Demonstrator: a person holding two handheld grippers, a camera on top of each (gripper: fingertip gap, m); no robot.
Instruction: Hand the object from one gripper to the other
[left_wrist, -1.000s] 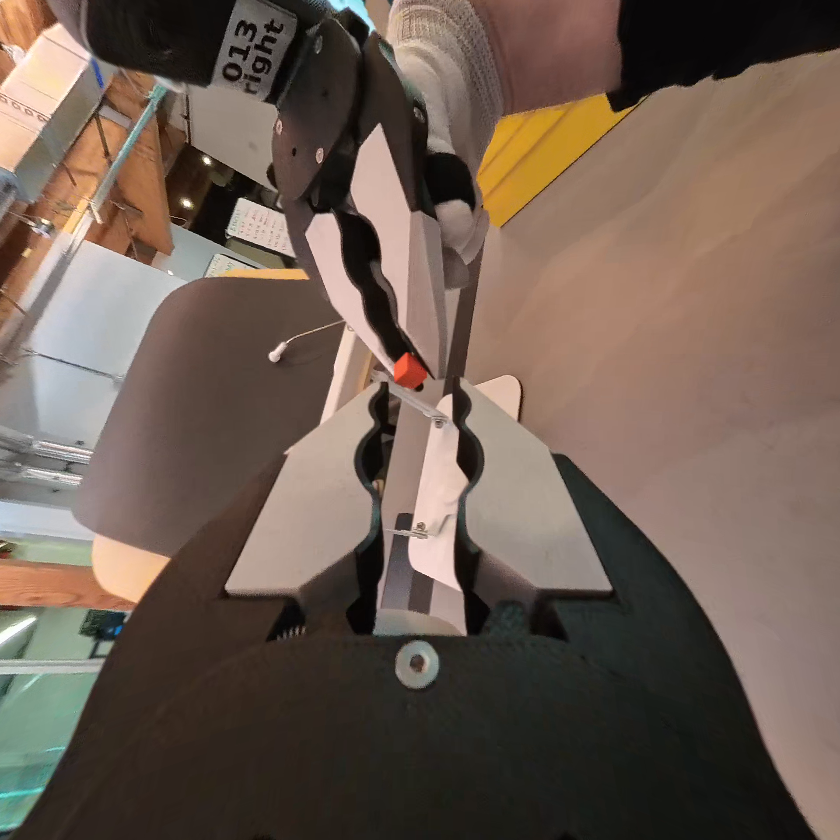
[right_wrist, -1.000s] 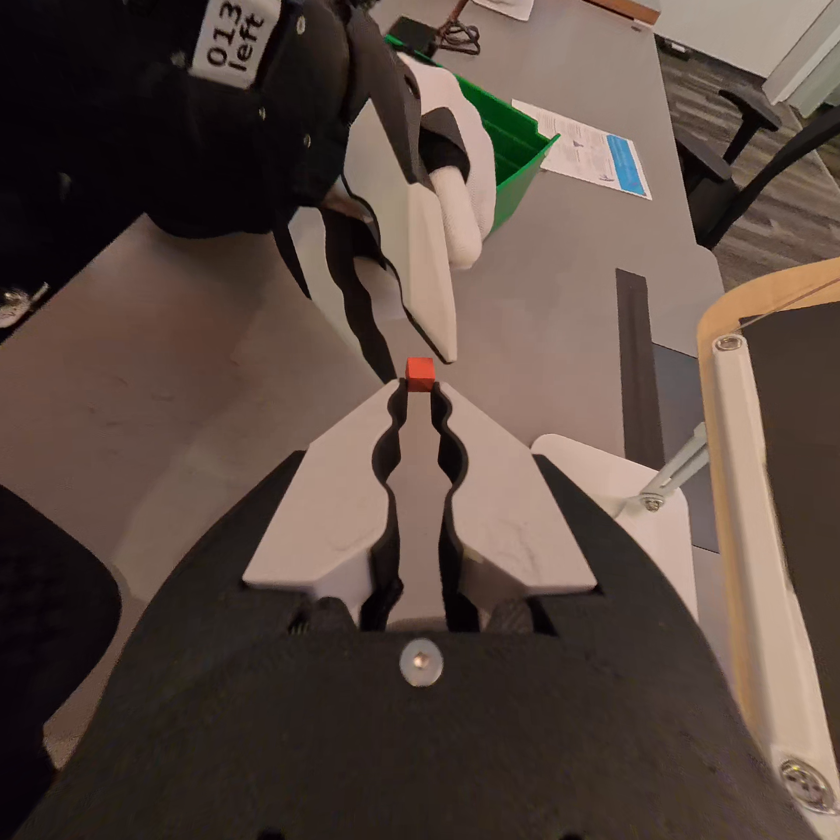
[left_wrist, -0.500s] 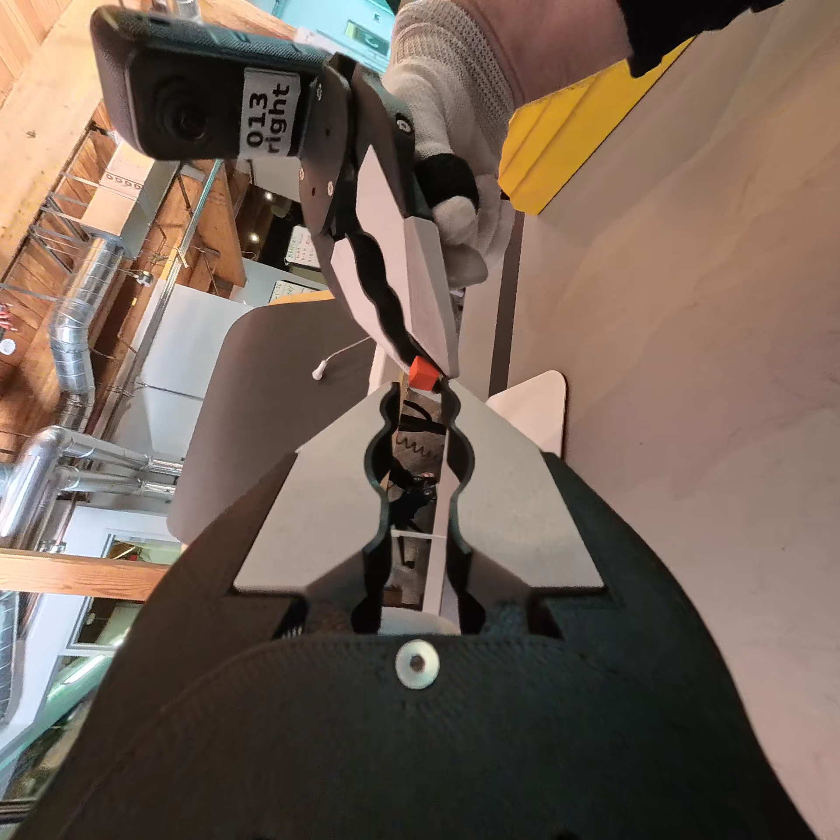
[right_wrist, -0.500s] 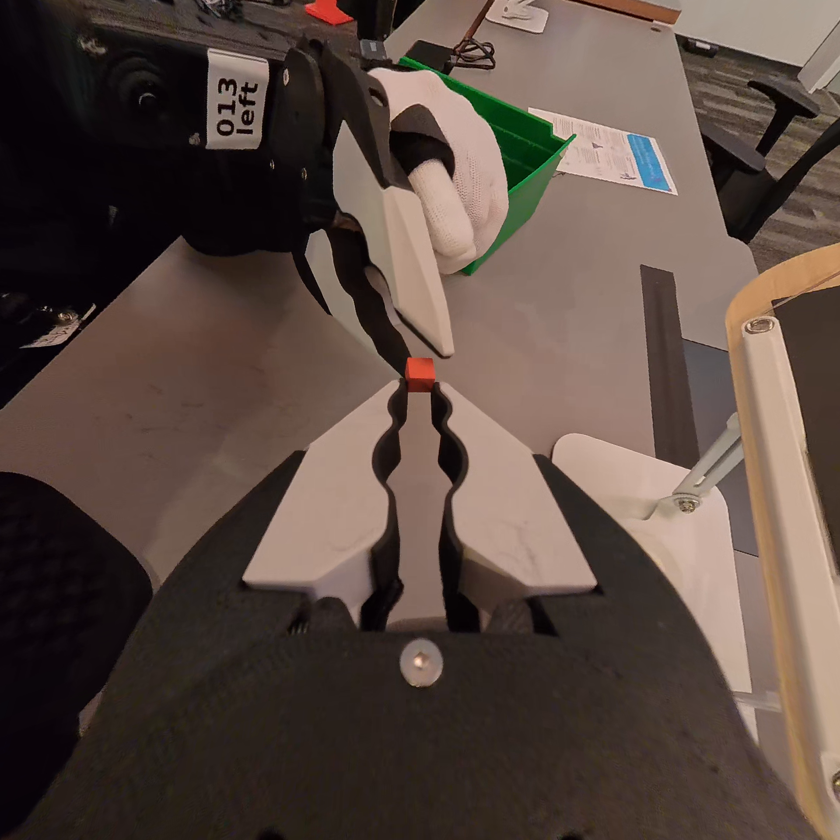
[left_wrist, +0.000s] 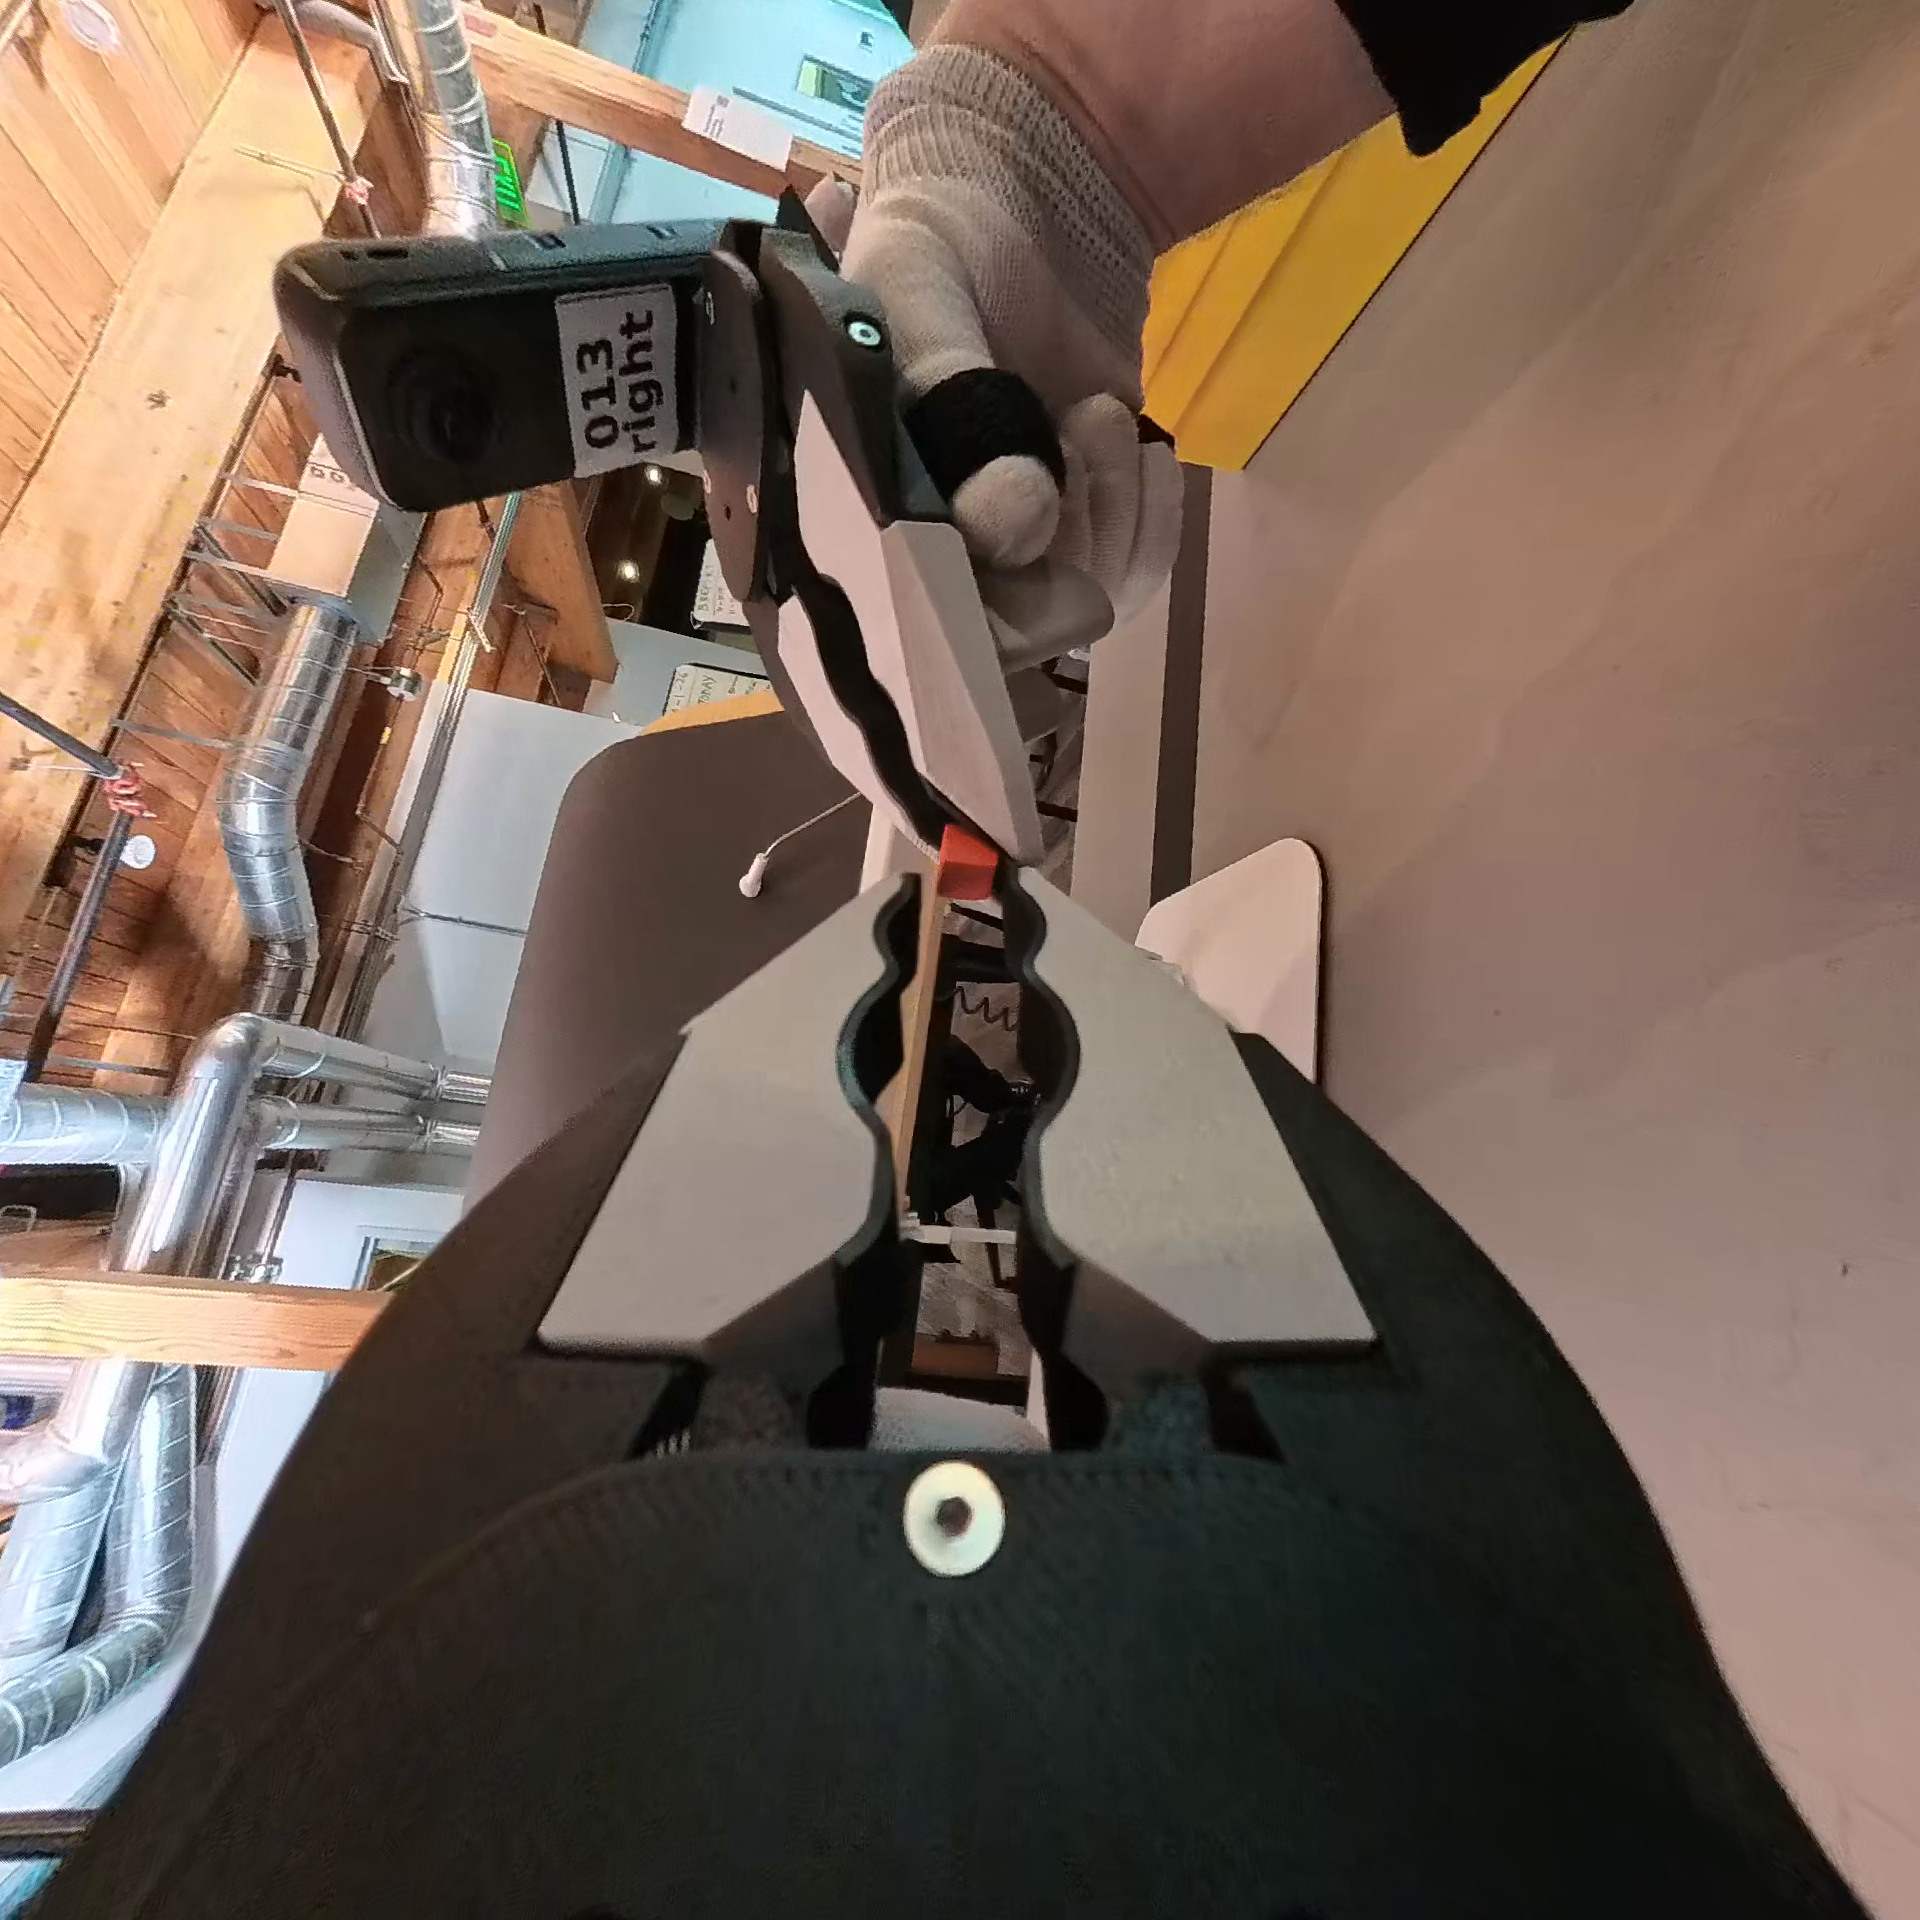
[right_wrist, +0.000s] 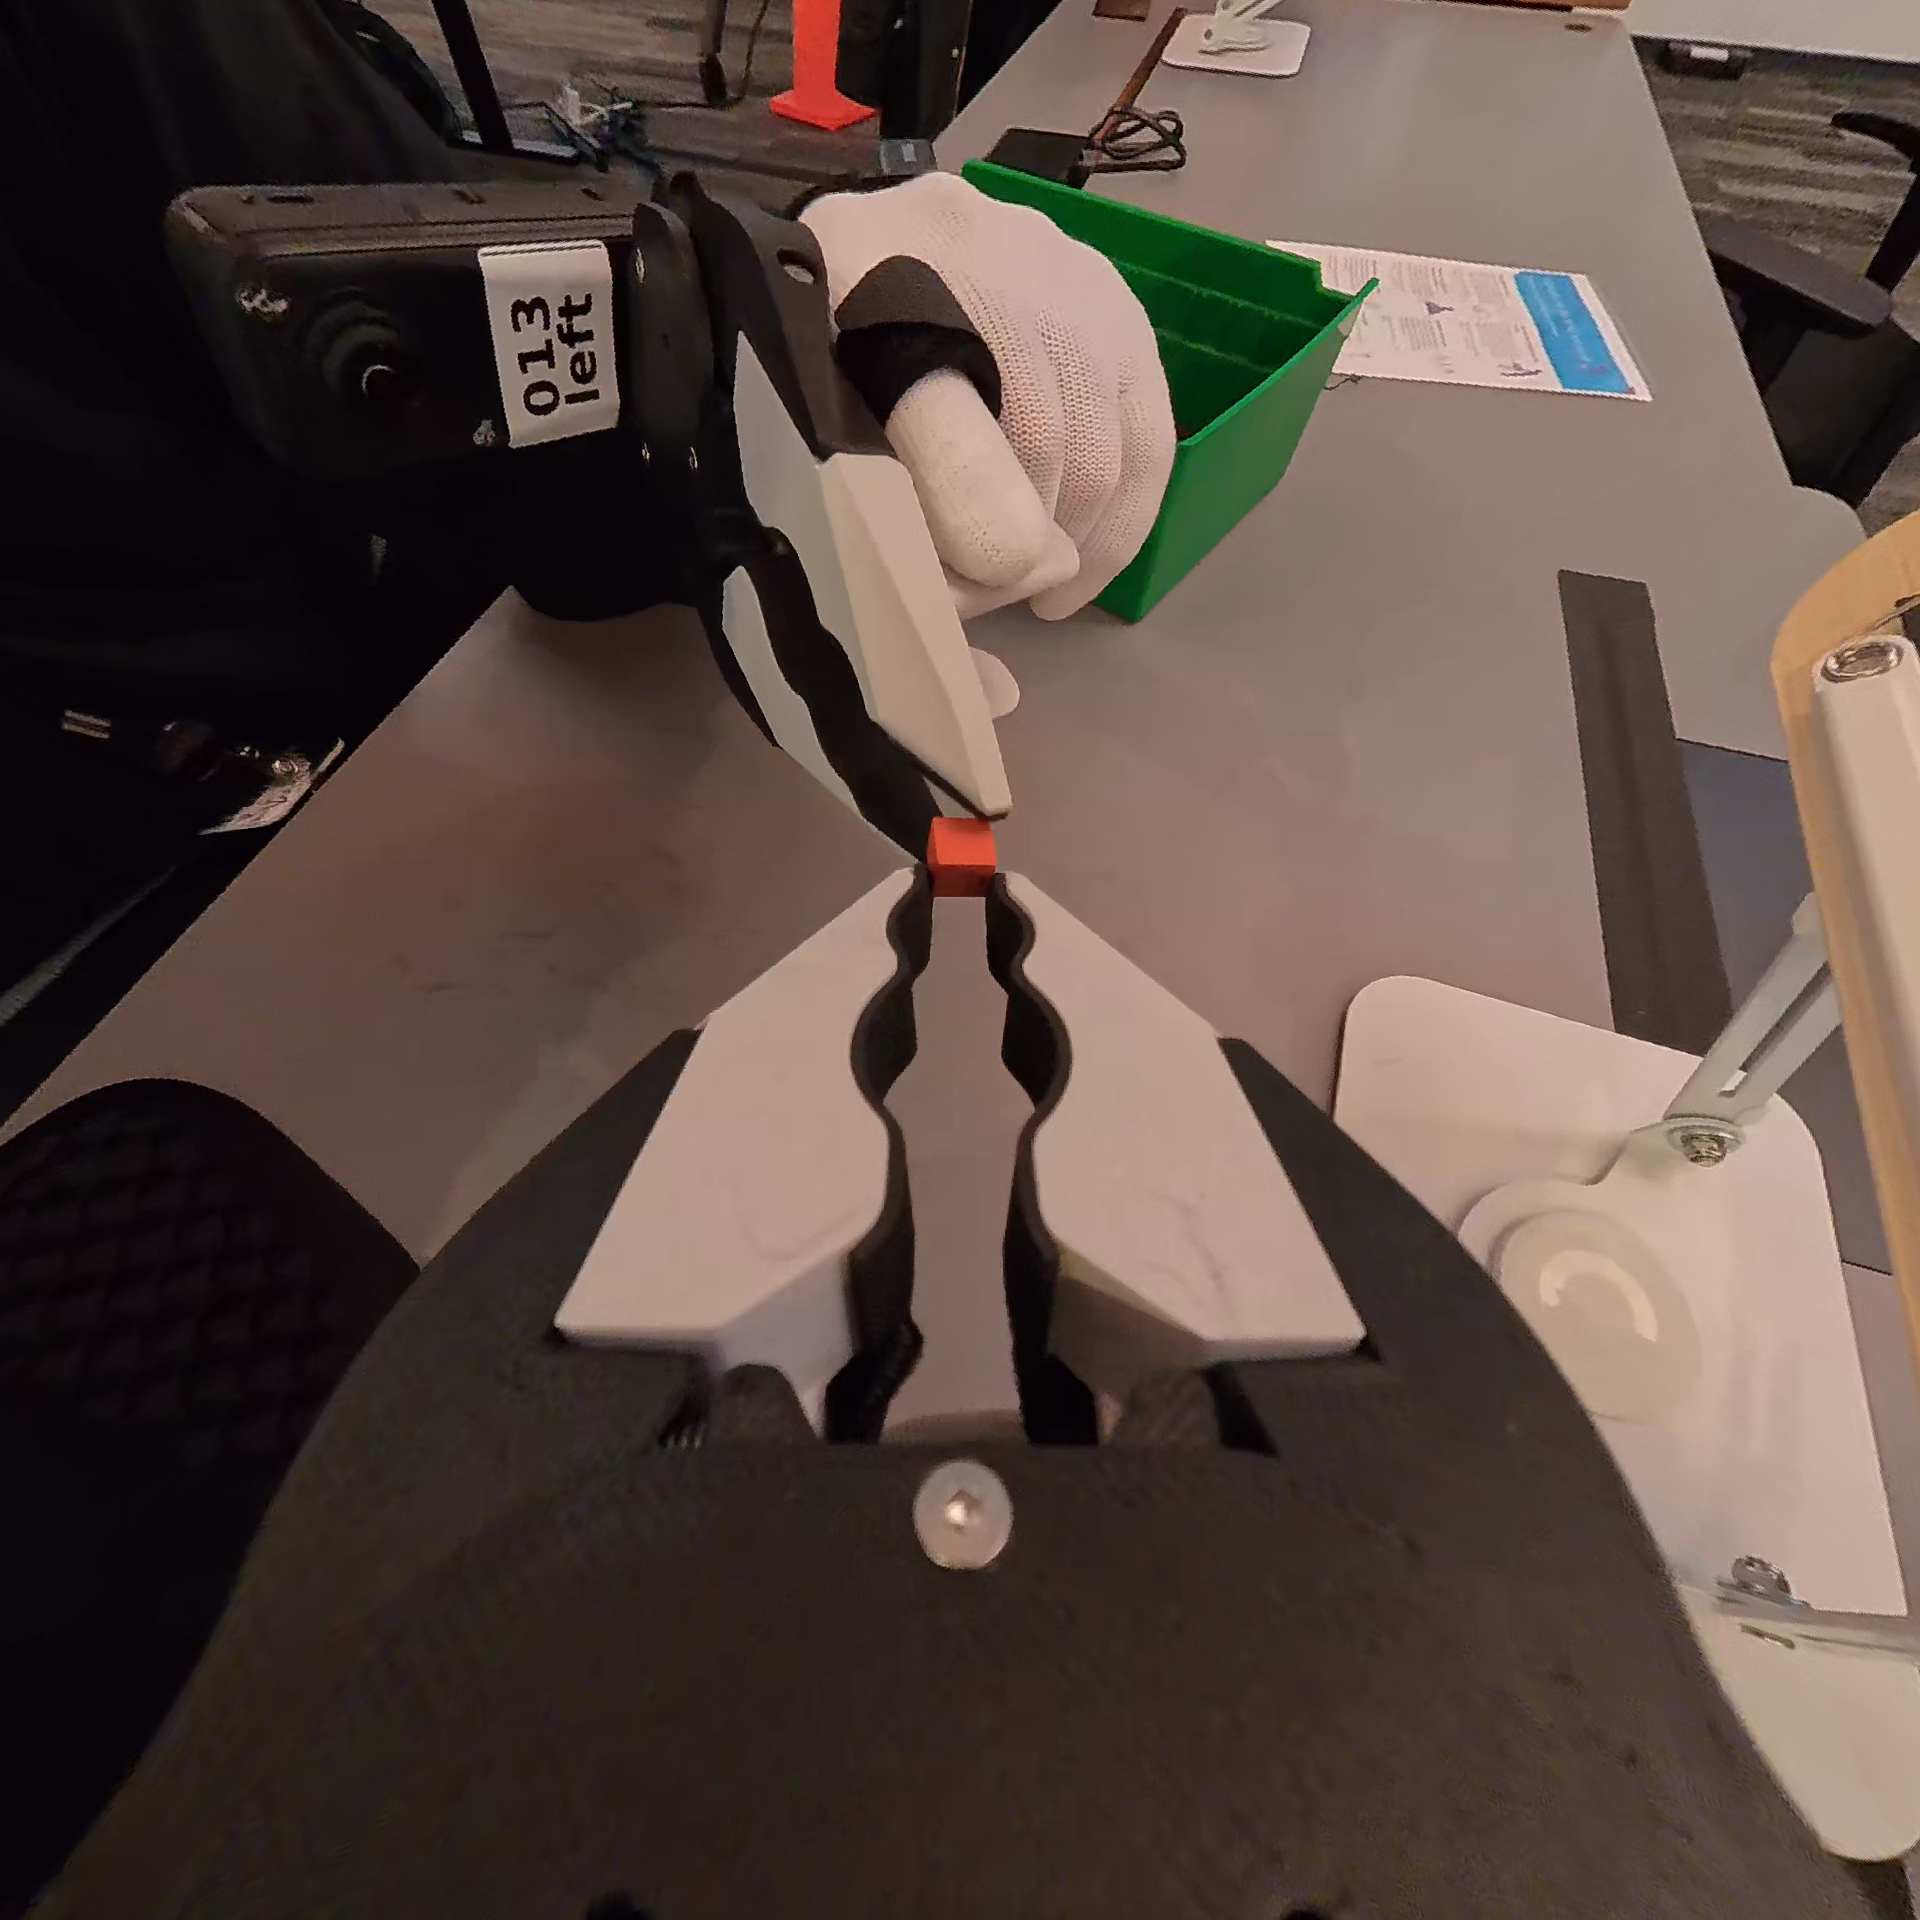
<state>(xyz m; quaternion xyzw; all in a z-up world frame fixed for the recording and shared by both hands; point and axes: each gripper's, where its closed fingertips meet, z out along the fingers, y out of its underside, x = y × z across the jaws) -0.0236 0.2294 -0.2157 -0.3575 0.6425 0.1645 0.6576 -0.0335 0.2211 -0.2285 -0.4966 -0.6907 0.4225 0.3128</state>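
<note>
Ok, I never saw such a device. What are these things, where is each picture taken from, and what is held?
A person in white gloves holds one pair of tongs in each hand. Each pair carries a camera looking forward along it, so each picture shows its own tongs below, the other pair beyond. The right tongs pinch a small red cube at their tips. The left tongs are open, tips at the cube. On the grey table are a green bin and a printed sheet.

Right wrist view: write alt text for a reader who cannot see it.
The right tongs pinch a small red cube at their tips above a grey table, while the left tongs, held by a white-gloved hand, meet the cube from above. A green bin stands behind.
</note>
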